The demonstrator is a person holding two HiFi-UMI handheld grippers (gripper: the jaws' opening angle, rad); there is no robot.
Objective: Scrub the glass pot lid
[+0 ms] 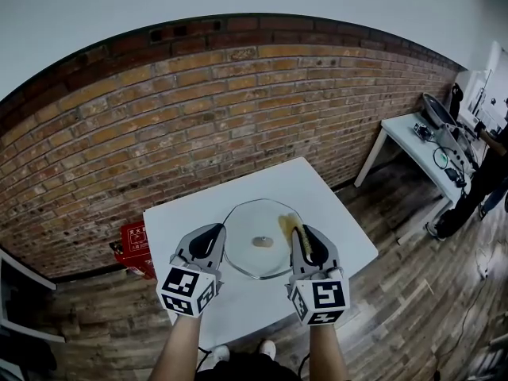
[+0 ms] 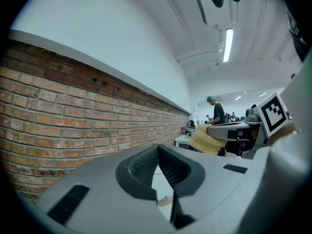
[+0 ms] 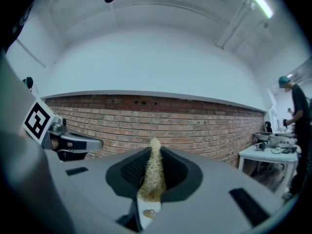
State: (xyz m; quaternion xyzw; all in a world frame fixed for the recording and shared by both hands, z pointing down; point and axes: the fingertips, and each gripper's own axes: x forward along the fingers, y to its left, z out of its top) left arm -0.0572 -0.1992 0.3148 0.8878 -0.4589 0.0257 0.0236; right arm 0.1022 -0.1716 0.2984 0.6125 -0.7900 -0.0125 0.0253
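The round glass pot lid (image 1: pixel 248 217) lies flat in the middle of the white table (image 1: pixel 182 228), its small knob (image 1: pixel 262 242) pointing up. My left gripper (image 1: pixel 218 231) hovers at the lid's left rim, jaws shut with nothing between them (image 2: pixel 157 147). My right gripper (image 1: pixel 302 232) is over the lid's right rim, shut on a yellowish fibrous scrubber (image 1: pixel 289 226), which stands pinched between the pads (image 3: pixel 153 172). In the left gripper view the scrubber (image 2: pixel 207 139) shows at the right, and the knob (image 2: pixel 165 200) peeks out below the jaws.
A brick wall (image 1: pixel 198 109) runs behind the table. A red box (image 1: pixel 133 244) sits on the wooden floor at the table's left. To the right stands a second white table (image 1: pixel 418 144) with equipment, and a person (image 1: pixel 476 189) beside it.
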